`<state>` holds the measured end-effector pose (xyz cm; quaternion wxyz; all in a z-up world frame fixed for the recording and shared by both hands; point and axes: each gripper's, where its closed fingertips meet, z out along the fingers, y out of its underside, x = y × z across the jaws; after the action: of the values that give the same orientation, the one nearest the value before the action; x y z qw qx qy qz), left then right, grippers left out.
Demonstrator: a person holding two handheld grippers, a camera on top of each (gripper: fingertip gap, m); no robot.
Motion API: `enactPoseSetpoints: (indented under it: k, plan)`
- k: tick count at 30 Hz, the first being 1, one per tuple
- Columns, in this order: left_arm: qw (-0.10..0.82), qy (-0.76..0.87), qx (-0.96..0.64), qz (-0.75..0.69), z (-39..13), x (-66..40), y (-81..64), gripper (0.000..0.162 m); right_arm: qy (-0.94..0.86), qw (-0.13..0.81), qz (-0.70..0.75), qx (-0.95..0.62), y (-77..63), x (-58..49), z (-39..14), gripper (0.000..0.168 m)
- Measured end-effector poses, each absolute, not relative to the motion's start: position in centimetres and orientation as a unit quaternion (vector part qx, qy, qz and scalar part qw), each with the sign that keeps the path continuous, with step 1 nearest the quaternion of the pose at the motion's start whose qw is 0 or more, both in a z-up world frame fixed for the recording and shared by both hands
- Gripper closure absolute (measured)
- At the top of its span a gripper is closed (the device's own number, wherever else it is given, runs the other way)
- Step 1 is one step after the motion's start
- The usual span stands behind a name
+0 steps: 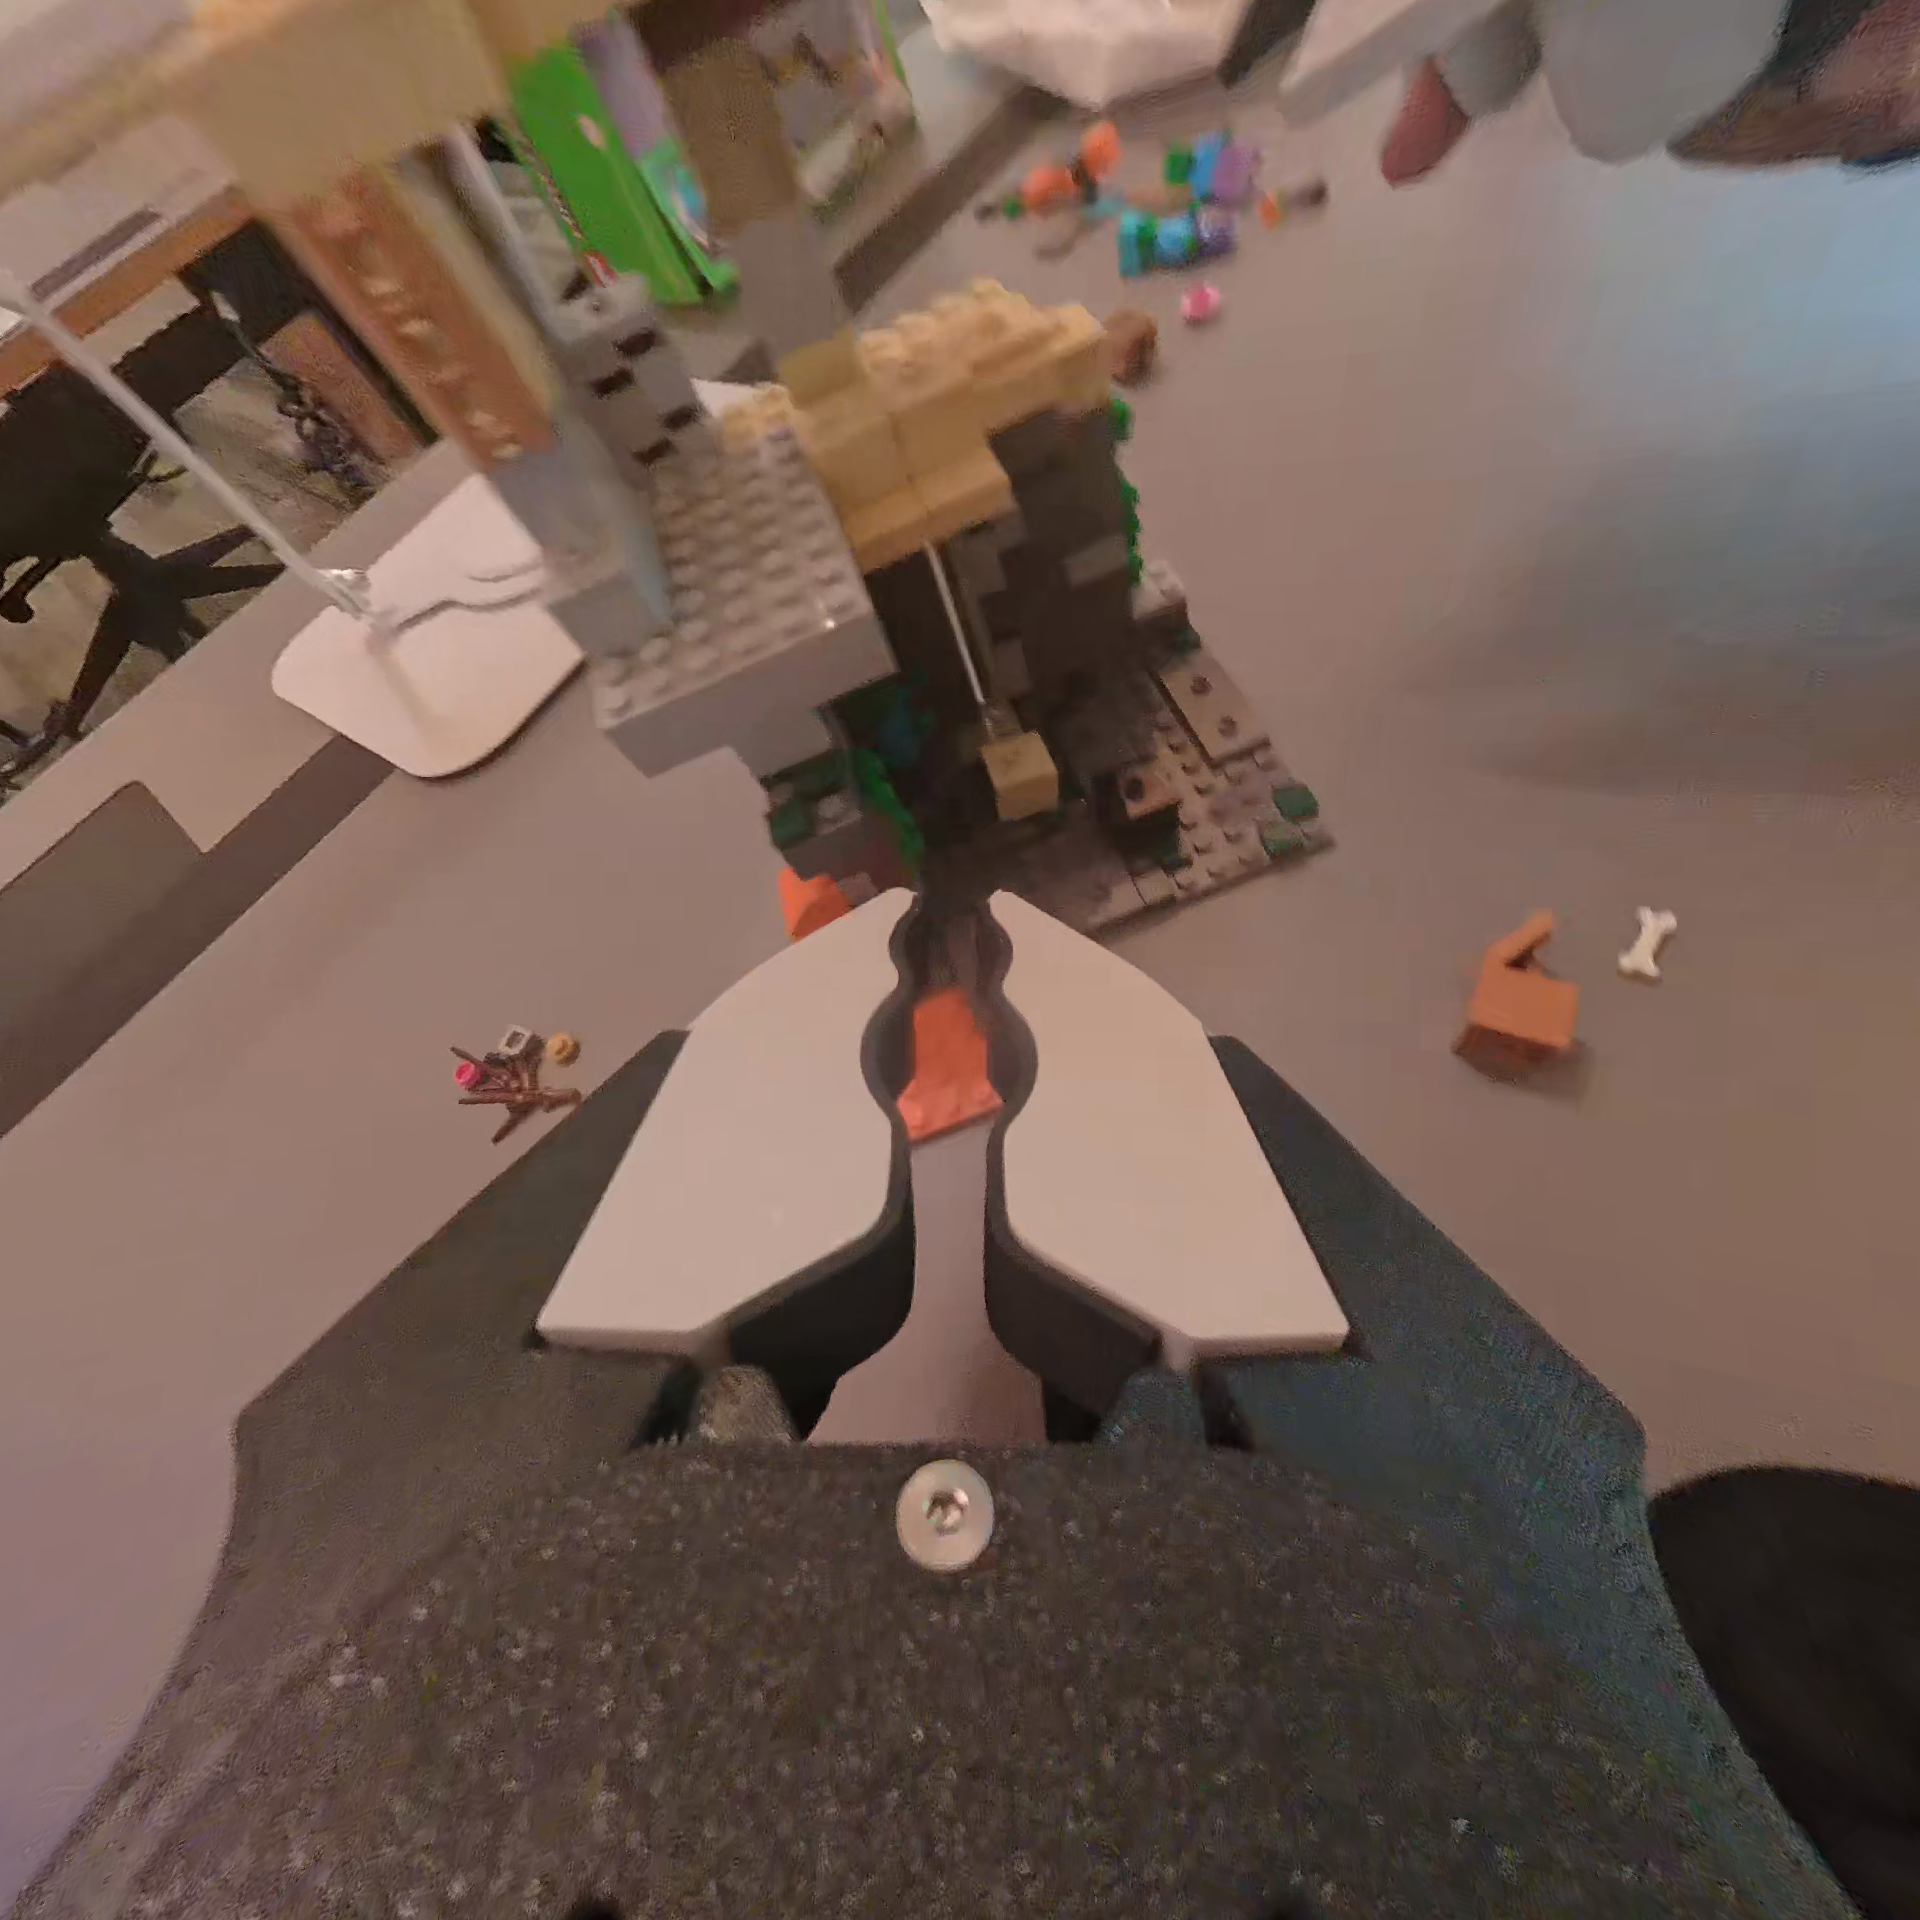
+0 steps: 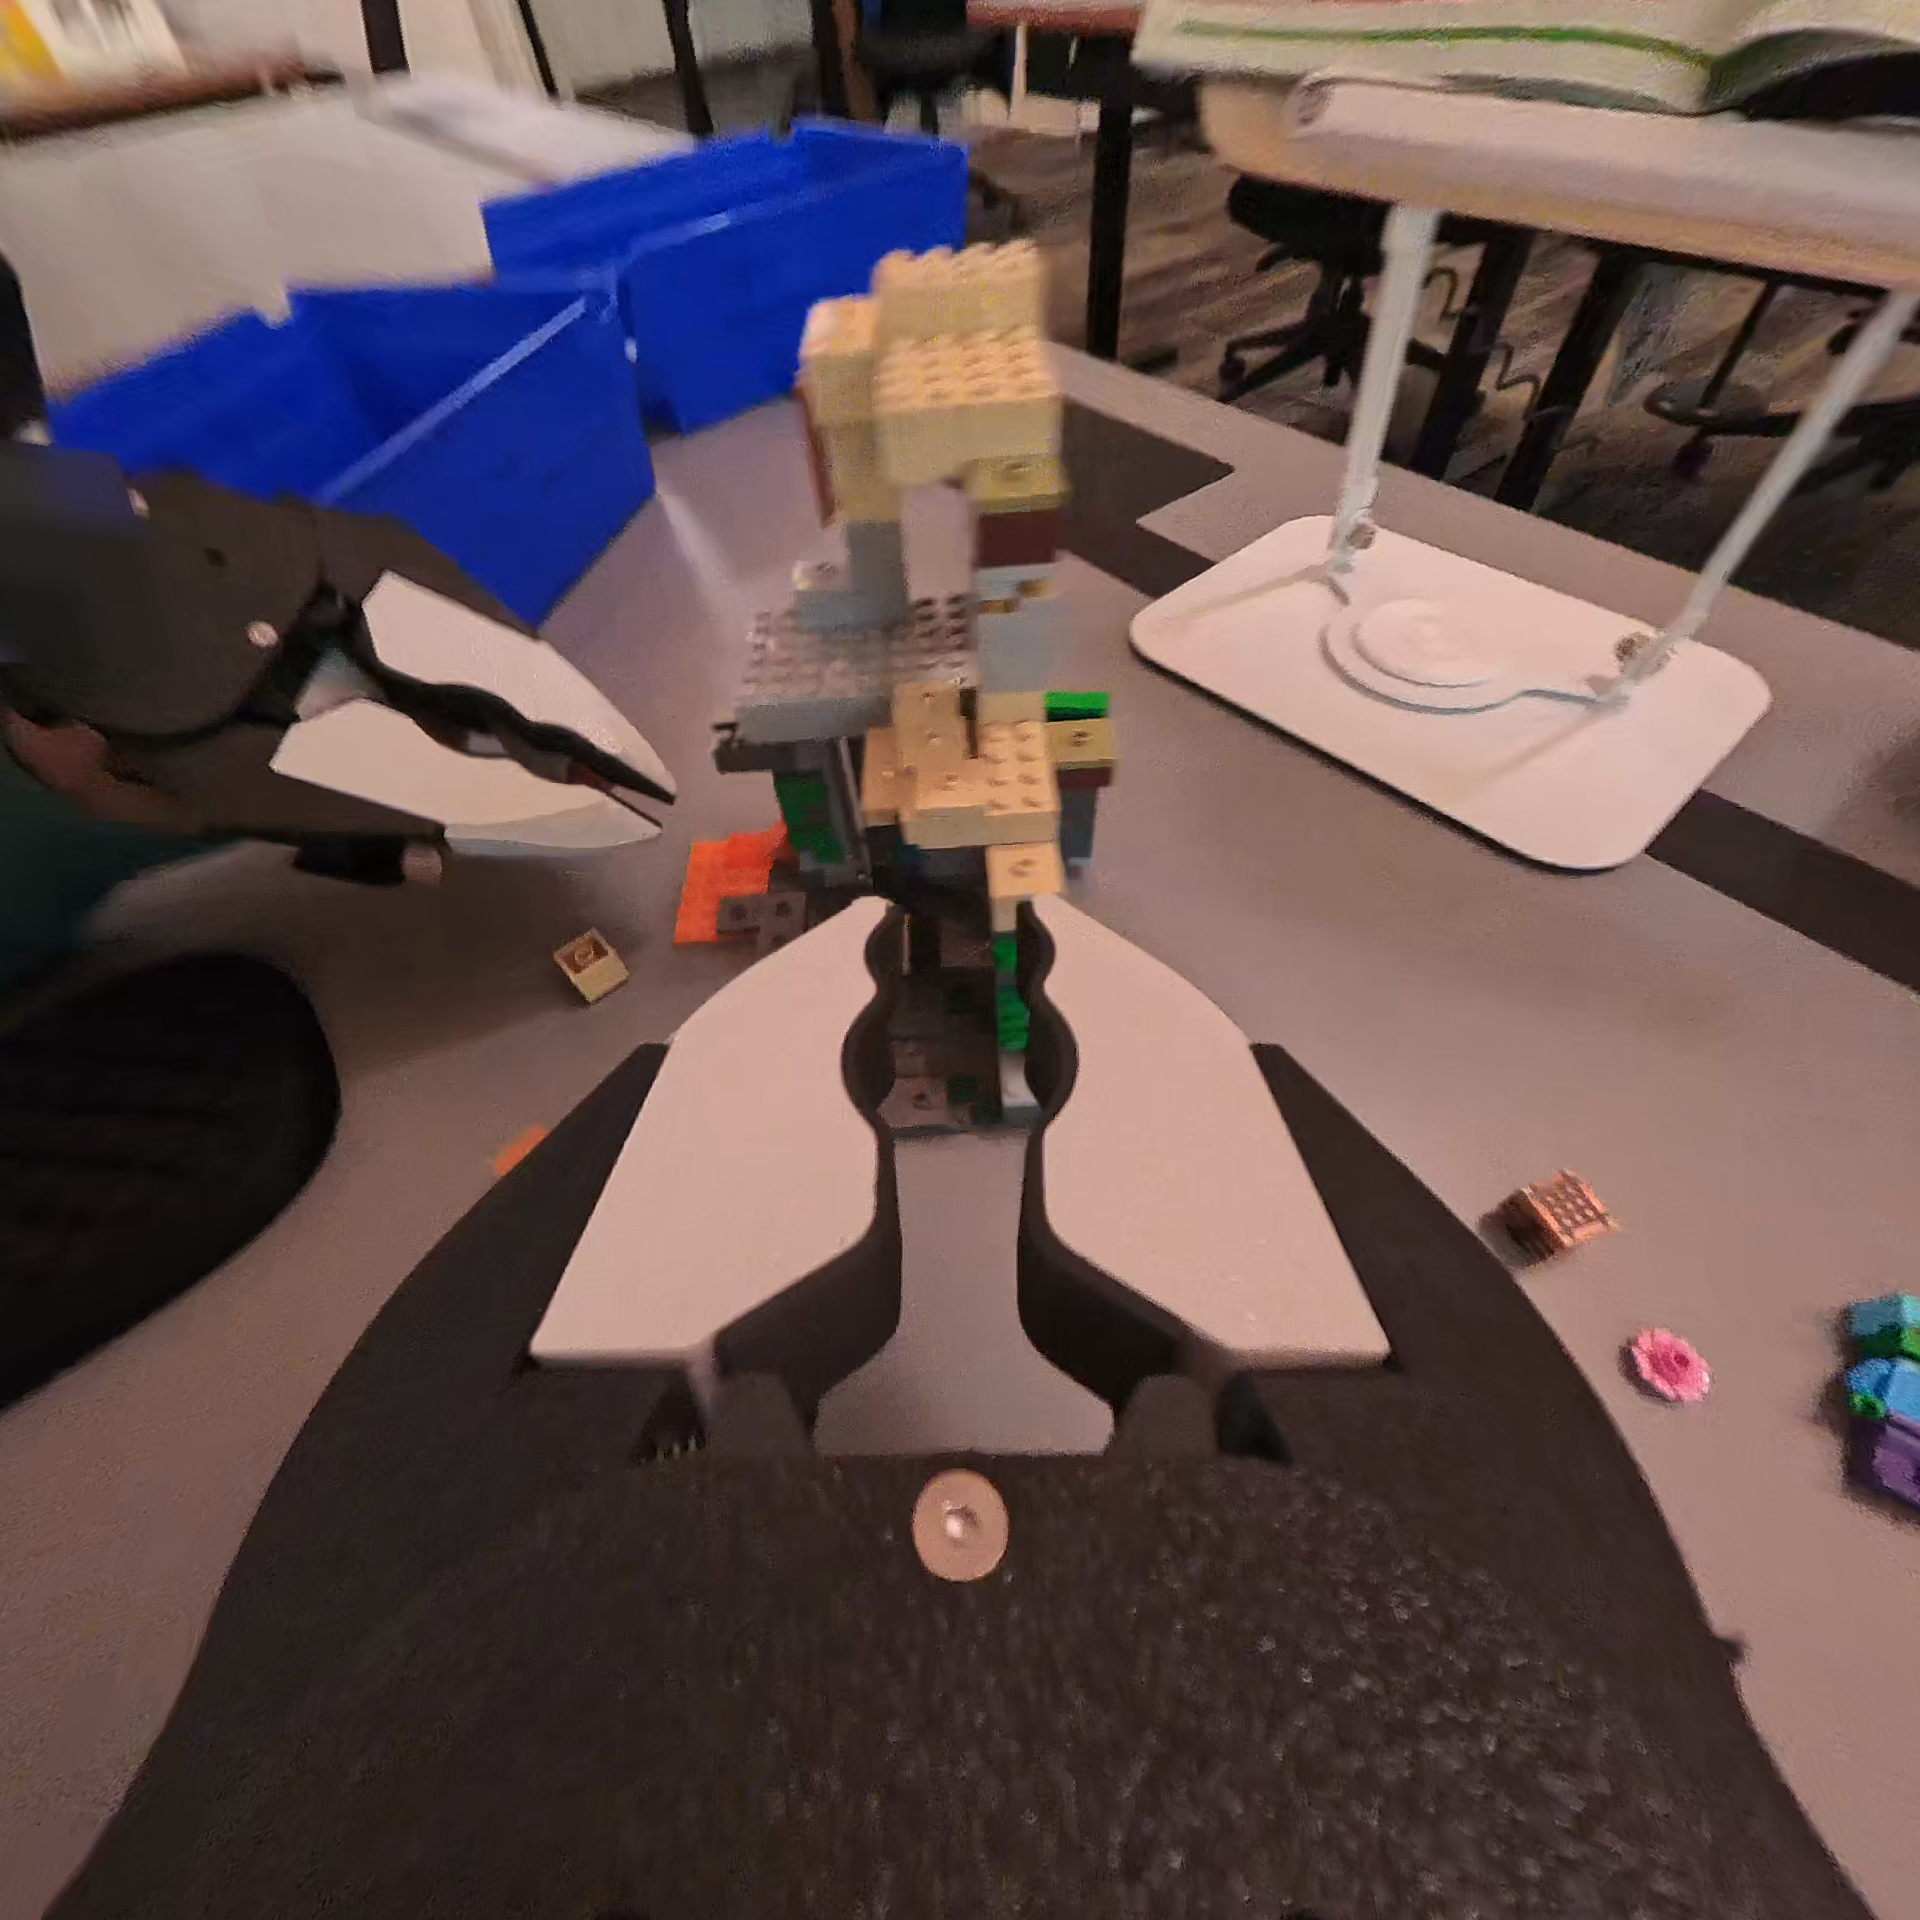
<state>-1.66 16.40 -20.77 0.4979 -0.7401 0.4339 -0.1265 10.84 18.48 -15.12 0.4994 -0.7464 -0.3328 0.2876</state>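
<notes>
Left gripper (image 1: 951, 909) with two pale grey fingers (image 1: 769, 1132) drawn nearly together, only a thin wavy slit between them, nothing clearly pinched. Seen through that slit, an orange toy-brick slope (image 1: 948, 1060) lying on the grey tabletop (image 1: 1558, 623). Just past the fingertips, a tall toy-brick model of grey, dark and green bricks with tan blocks on top (image 1: 935, 447), standing on a studded dark baseplate (image 1: 1216, 790). Right of the fingers, a small brown brick piece (image 1: 1522, 997) and a white toy bone (image 1: 1647, 940), close together. Left of the fingers, a tiny dark figure with a pink spot (image 1: 504, 1075). Farther off beyond the model, a scatter of coloured bricks (image 1: 1174, 203) and the flat white base of a wire stand (image 1: 426, 665).

Right gripper (image 2: 956, 914) with fingers (image 2: 748, 1143) parted, the model's dark and green lower bricks (image 2: 951, 1049) showing in the gap; contact with them not clear through the blur. Left of the fingertips, a loose tan cube brick (image 2: 590, 964); beyond it, the other gripper hovering. Right of the fingers, a brown studded brick (image 2: 1555, 1214) and a pink flower piece (image 2: 1669, 1363). Blue plastic bins (image 2: 499, 416) behind.
</notes>
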Motion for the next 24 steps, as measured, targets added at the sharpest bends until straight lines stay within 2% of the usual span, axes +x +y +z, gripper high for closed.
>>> enactPoseSetpoints:
  k: [7, 17, 24]
  plan:
    - [0.556, 0.361, -0.738, -0.127, -19.6, -3.6, 19.0, 0.150, -0.250, 0.386, 0.451, -0.765, 21.4, 12.3, -17.3, 0.139]
    - [0.613, 0.370, -0.694, -0.078, -19.7, -3.3, 18.4, 0.155, -0.140, 0.243, 0.618, -0.734, 25.9, 8.1, -18.4, 0.127]
    - [0.617, 0.375, -0.688, -0.067, -19.6, -3.2, 17.6, 0.155, -0.125, 0.190, 0.678, -0.699, 25.7, 6.9, -18.2, 0.133]
